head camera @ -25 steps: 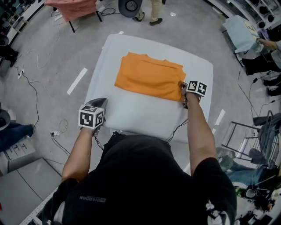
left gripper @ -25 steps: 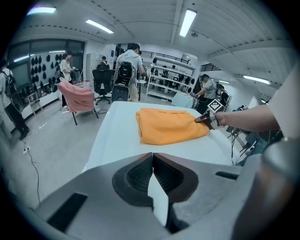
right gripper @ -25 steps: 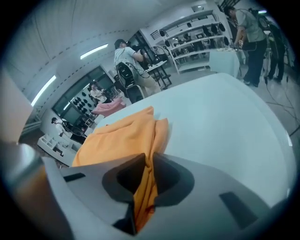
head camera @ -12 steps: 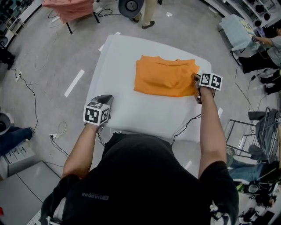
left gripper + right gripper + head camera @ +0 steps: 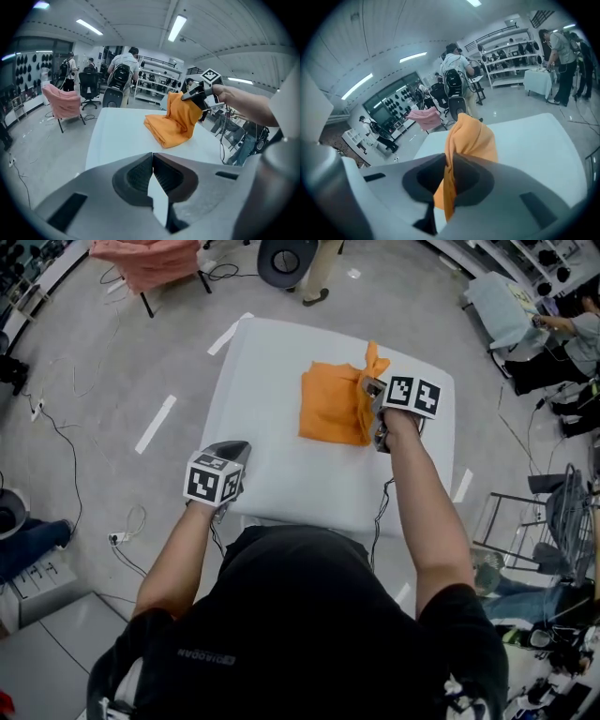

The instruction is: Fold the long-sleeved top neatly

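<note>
Right gripper (image 5: 376, 414) pinches top (image 5: 328, 411) (edge apparently raised).

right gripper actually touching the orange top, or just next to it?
Touching. The right gripper view shows the right gripper with its jaws closed on a fold of the orange top, the cloth pinched between them.

The top (image 5: 333, 409) is soft orange cloth, not shiny. The table (image 5: 272, 474) looks smooth, white and dull. The left gripper (image 5: 152, 157) and right gripper (image 5: 449, 159) are dull grey plastic. The floor (image 5: 112, 381) is smooth and grey.
</note>
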A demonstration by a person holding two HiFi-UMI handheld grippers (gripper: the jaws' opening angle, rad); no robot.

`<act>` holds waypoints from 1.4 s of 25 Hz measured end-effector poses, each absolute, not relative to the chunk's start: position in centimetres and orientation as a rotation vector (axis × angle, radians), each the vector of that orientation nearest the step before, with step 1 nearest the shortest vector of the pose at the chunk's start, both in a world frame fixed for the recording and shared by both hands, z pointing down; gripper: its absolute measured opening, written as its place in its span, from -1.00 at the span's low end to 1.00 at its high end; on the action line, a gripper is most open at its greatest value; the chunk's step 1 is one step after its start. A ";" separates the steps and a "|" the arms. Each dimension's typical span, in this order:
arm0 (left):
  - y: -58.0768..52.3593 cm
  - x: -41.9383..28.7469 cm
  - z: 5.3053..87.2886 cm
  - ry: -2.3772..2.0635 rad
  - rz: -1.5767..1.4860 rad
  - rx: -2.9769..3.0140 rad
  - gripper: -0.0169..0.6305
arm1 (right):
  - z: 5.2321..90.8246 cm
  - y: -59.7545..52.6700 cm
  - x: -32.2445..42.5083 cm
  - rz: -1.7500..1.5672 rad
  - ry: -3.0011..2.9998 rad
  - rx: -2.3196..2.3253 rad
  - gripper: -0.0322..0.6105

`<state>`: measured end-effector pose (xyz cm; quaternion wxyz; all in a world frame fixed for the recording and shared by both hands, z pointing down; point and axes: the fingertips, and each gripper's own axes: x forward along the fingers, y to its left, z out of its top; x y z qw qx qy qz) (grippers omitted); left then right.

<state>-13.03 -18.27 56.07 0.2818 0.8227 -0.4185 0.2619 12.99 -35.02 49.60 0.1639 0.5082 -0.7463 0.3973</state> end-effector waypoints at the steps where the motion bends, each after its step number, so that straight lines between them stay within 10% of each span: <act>1: -18.1 -13.4 56.0 -1.117 0.700 2.206 -0.93 | 50.2 -35.3 11.5 1.112 -2.109 1.465 -0.75; 14: -14.4 -19.7 57.0 -1.094 0.734 2.165 -0.93 | 63.4 -36.0 0.7 0.868 -1.788 1.505 -0.66; 20: -14.9 -21.1 57.0 -1.063 0.747 2.184 -0.93 | 60.7 -35.5 -1.3 1.056 -1.932 1.438 -0.19; 28: -16.2 -19.3 56.1 -0.975 0.737 2.292 -0.93 | 56.2 -28.5 6.1 0.966 -2.128 1.518 -0.68; 35: -14.5 -17.5 56.9 -0.875 0.775 2.332 -0.93 | 60.5 -25.5 4.9 0.853 -2.021 1.449 -0.45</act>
